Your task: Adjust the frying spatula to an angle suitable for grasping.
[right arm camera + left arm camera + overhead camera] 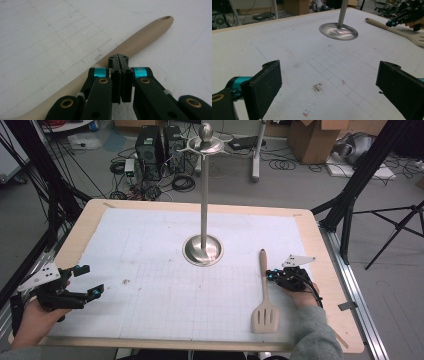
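One spatula [265, 295], one stand [203, 195], two hand-held grippers.

A research lab or workshop — a wooden table [327, 270] topped with a gridded white mat [165, 290], ringed by black rig frames [360, 170]. At 12 o'clock beyond it: computer towers [150, 145], tangled floor cables [182, 182] — cardboard boxes [315, 137] at 1 o'clock.

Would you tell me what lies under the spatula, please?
The spatula lies flat on the white gridded mat, beside the right gripper. The mat directly beneath it is covered, so anything there can't be seen.
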`<control>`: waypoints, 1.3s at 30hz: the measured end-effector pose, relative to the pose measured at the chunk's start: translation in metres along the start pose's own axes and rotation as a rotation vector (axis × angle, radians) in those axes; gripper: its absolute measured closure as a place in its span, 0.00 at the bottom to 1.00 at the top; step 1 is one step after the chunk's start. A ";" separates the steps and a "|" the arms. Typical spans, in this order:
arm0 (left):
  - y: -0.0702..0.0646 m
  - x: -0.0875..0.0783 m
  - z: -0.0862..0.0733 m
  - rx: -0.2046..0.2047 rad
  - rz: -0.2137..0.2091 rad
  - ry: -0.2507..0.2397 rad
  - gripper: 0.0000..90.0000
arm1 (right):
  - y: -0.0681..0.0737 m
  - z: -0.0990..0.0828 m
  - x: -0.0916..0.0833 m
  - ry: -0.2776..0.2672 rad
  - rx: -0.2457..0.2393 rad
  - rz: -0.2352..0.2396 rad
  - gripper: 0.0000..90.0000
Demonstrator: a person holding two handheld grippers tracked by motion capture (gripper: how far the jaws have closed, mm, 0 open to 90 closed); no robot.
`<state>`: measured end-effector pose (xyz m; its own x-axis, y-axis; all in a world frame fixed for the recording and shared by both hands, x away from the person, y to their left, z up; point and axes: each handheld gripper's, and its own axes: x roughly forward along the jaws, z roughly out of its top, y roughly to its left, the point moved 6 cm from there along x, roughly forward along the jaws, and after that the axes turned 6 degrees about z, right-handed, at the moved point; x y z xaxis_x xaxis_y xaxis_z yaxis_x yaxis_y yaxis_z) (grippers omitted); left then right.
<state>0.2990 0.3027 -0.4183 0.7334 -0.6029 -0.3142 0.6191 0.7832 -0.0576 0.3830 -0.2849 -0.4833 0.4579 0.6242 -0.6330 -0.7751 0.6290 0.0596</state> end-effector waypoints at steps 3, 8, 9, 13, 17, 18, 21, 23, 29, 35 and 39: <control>0.000 -0.002 -0.001 -0.002 0.002 0.004 0.08 | 0.003 0.007 0.008 0.011 -0.019 0.009 1.00; 0.001 -0.005 -0.003 -0.006 0.010 0.006 0.08 | 0.005 0.011 0.013 0.006 -0.027 0.022 1.00; 0.002 -0.005 -0.003 -0.008 0.012 0.005 0.08 | 0.006 0.013 0.015 0.010 -0.035 0.028 1.00; 0.002 -0.008 -0.004 -0.011 0.018 0.004 0.08 | 0.011 0.018 0.021 0.019 -0.048 0.036 1.00; 0.002 -0.007 -0.005 -0.011 0.018 0.011 0.08 | 0.015 0.022 0.026 0.035 -0.059 0.038 1.00; 0.002 -0.007 -0.006 -0.009 0.017 0.014 0.08 | 0.015 0.022 0.026 0.035 -0.059 0.038 1.00; 0.002 -0.006 -0.005 -0.007 0.014 0.014 0.08 | 0.014 0.022 0.025 0.046 -0.074 0.017 1.00; 0.003 -0.005 -0.004 -0.007 0.015 0.011 0.08 | 0.013 0.024 0.022 0.022 -0.055 0.008 1.00; 0.005 0.002 -0.001 -0.005 0.015 -0.001 0.08 | 0.032 0.033 0.010 -0.033 -0.118 0.075 1.00; 0.001 0.014 0.003 0.008 -0.014 0.005 0.08 | 0.045 0.031 0.004 -0.041 -0.169 0.133 1.00; -0.001 0.021 0.004 0.012 -0.029 0.011 0.08 | 0.050 0.027 0.005 -0.016 -0.186 0.153 1.00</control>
<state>0.3150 0.2885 -0.4208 0.7118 -0.6237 -0.3230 0.6435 0.7634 -0.0561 0.3580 -0.2374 -0.4625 0.3347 0.7141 -0.6148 -0.9021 0.4314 0.0100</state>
